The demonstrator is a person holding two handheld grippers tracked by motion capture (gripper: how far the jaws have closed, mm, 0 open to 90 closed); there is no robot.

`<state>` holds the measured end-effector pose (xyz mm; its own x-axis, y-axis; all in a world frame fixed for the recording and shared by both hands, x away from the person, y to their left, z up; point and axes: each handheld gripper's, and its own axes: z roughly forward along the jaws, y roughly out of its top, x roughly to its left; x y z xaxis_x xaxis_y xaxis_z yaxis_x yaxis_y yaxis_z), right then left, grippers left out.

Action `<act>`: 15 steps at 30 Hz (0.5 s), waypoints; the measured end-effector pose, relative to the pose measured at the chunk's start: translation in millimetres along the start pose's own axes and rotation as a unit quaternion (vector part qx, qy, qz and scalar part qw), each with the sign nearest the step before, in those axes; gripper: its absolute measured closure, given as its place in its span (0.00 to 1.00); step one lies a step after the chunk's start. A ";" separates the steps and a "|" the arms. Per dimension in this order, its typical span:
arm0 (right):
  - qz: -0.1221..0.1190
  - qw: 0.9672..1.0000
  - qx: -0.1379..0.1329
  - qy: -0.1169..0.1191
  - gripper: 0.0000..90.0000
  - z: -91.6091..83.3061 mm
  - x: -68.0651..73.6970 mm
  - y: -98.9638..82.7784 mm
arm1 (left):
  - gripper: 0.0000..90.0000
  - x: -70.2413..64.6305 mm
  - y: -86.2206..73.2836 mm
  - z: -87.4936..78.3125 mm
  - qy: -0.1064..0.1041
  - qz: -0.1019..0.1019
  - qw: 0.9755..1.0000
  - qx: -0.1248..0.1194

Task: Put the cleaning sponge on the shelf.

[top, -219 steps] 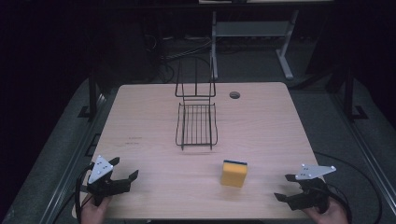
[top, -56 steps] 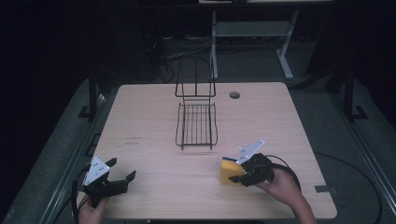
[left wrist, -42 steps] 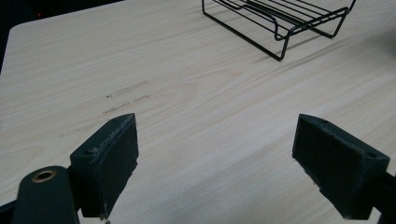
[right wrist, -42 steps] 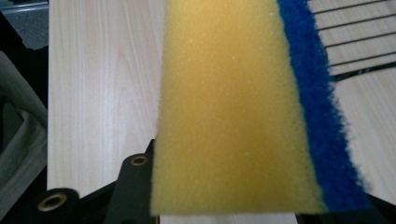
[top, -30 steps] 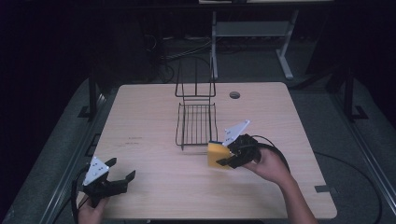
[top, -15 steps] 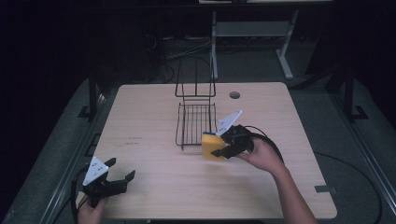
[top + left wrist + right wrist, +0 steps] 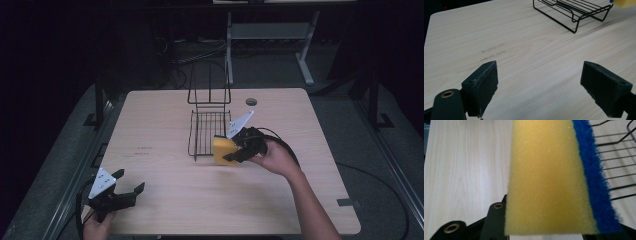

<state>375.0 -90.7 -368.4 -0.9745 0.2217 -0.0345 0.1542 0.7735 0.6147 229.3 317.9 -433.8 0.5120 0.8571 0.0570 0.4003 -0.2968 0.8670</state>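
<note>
The right tongs (image 7: 235,152) pinch a yellow sponge (image 7: 223,150) with a blue scrub side, holding it above the middle of the worktop (image 7: 160,120), just beside the near right corner of the black wire rack (image 7: 209,131). In the right gripper view the sponge (image 7: 549,177) stands between the jaws. The left tongs (image 7: 127,192) are spread wide and hold nothing, near the worktop's near left corner.

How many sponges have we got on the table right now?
1. The yellow foam sponge with a blue scrub layer is clamped in the right tool, held at the right front corner of the black wire rack. No others are visible.
</note>
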 end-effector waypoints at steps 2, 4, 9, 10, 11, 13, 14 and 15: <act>0.001 1.000 -0.005 0.002 0.62 0.4 -1.6 0.3 | 0.15 0.2 -0.1 0.0 0.000 0.000 1.000 0.000; 0.008 1.000 0.003 0.000 0.62 2.6 -6.8 2.3 | 0.15 0.2 0.0 0.3 0.000 0.000 1.000 0.000; 0.007 1.000 0.002 0.001 0.62 4.7 -14.3 6.1 | 0.15 0.1 -0.1 0.1 0.000 0.000 1.000 0.000; 0.007 1.000 -0.009 0.001 0.62 5.7 -18.2 6.9 | 0.15 0.4 -0.1 0.1 0.000 0.000 1.000 0.000; 0.007 1.000 -0.009 0.001 0.62 5.7 -18.2 6.9 | 0.15 0.5 -0.1 0.2 0.000 -0.001 1.000 0.000; 0.014 1.000 -0.008 0.004 0.62 7.6 -23.5 7.0 | 0.15 0.5 -0.1 0.1 0.000 -0.001 1.000 0.000; 0.017 1.000 -0.006 0.003 0.62 9.5 -27.3 7.7 | 0.15 0.4 -0.1 0.1 -0.001 -0.001 1.000 -0.001; 0.020 1.000 -0.006 0.004 0.62 10.5 -29.3 8.1 | 0.15 0.4 -0.2 0.4 -0.001 0.000 1.000 -0.001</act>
<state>406.5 -84.7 -370.7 -0.9689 0.2473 -0.0026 0.1914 0.7563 0.6256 229.7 318.1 -434.2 0.5124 0.8569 0.0557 0.3994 -0.2952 0.8680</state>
